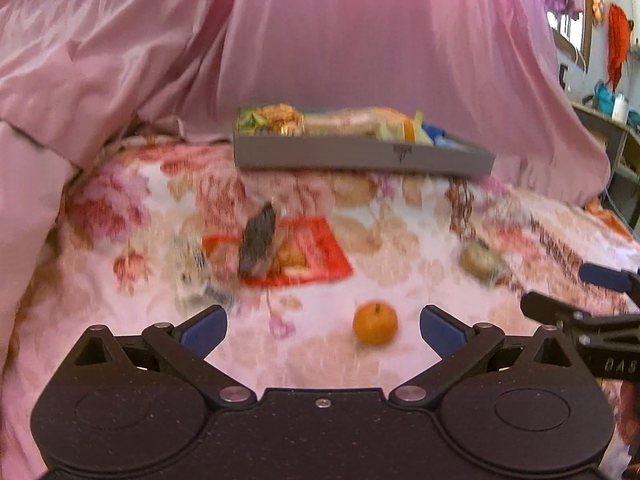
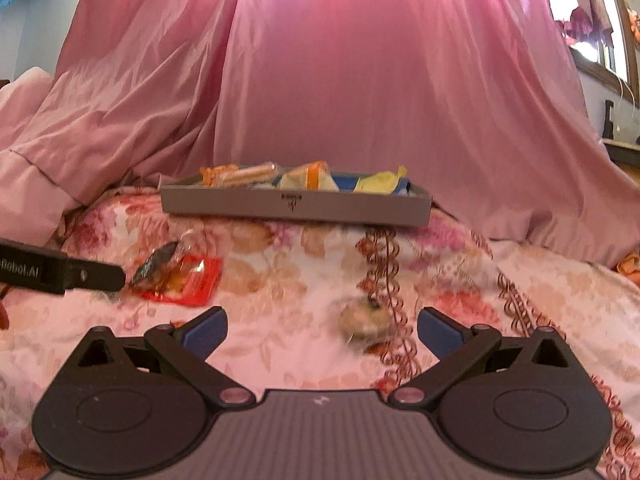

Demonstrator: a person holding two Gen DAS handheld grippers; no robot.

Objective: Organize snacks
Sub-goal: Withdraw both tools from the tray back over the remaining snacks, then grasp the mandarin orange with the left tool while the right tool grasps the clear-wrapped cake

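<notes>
A grey tray (image 1: 360, 158) (image 2: 296, 208) holding several wrapped snacks sits at the far side of the flowered bedspread. An orange (image 1: 375, 323) lies just ahead of my open, empty left gripper (image 1: 323, 328), between its fingers. A red snack packet (image 1: 304, 254) (image 2: 188, 280) with a dark wrapper (image 1: 258, 240) (image 2: 154, 264) on it lies left of centre. A round pale wrapped snack (image 1: 480, 260) (image 2: 366, 322) lies just ahead of my open, empty right gripper (image 2: 322, 330), toward its right finger. Both views are blurred.
A pink curtain (image 1: 340, 40) (image 2: 360, 80) hangs behind the tray and bunches at the left. A small clear wrapper (image 1: 192, 268) lies left of the red packet. The right gripper shows at the left wrist view's right edge (image 1: 592, 328). Room furniture stands far right (image 1: 616, 112).
</notes>
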